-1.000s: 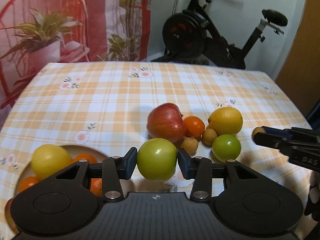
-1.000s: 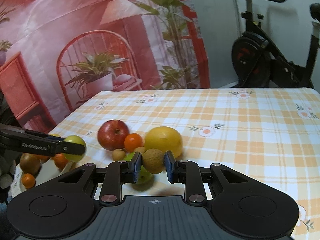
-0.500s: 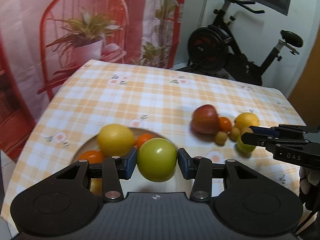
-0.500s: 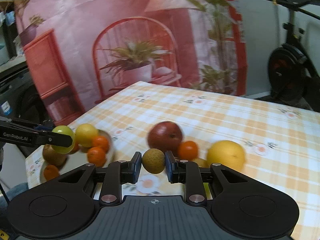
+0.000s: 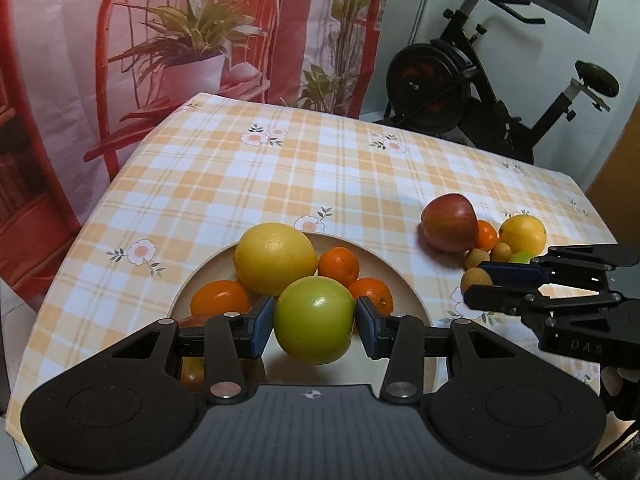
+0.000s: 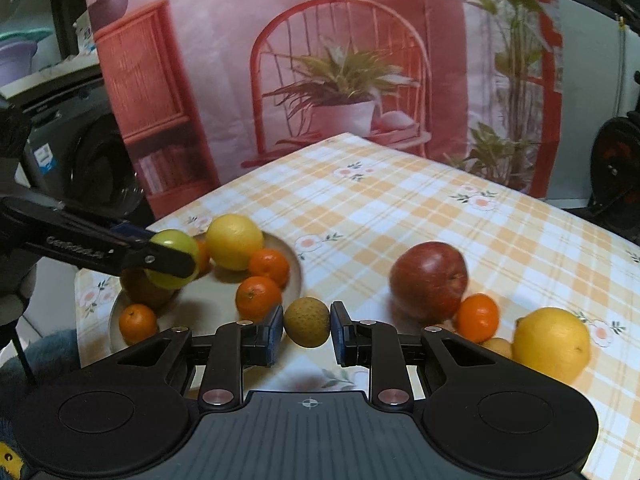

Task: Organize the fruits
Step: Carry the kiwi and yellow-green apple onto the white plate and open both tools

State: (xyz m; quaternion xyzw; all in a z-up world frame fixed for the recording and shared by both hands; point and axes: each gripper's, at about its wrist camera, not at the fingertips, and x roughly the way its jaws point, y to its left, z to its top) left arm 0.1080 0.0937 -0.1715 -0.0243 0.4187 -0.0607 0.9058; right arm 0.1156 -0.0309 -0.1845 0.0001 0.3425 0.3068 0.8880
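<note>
Fruits are split between two places: a plate point(image 5: 404, 280) near the table's left end already carries a big yellow citrus point(image 5: 275, 258) and several mandarins point(image 5: 338, 266), while a loose cluster on the checked tablecloth point(image 5: 280, 184) to the right holds a red apple point(image 5: 450, 222), another yellow citrus point(image 5: 523, 234), a mandarin and some small brown fruits.

You have one fruit in each tool. Your left gripper point(image 5: 315, 326) is clamped on a green apple point(image 5: 315, 320), pads pressing its two sides at the widest part, and it hangs just above the near half of the plate, which looks like the reason for carrying it there (a drop from here would land beside the mandarins). Your right gripper point(image 6: 307, 330) is closed narrowly on a small brown fruit point(image 6: 307, 327), held above the cloth just right of the plate's edge.

Both fruits are close to round, so neither has much of a long axis. The green apple looks slightly taller than wide, its stem end not visible. The brown fruit sits a touch wider across the jaws; I can't tell which end is its stem.
</note>
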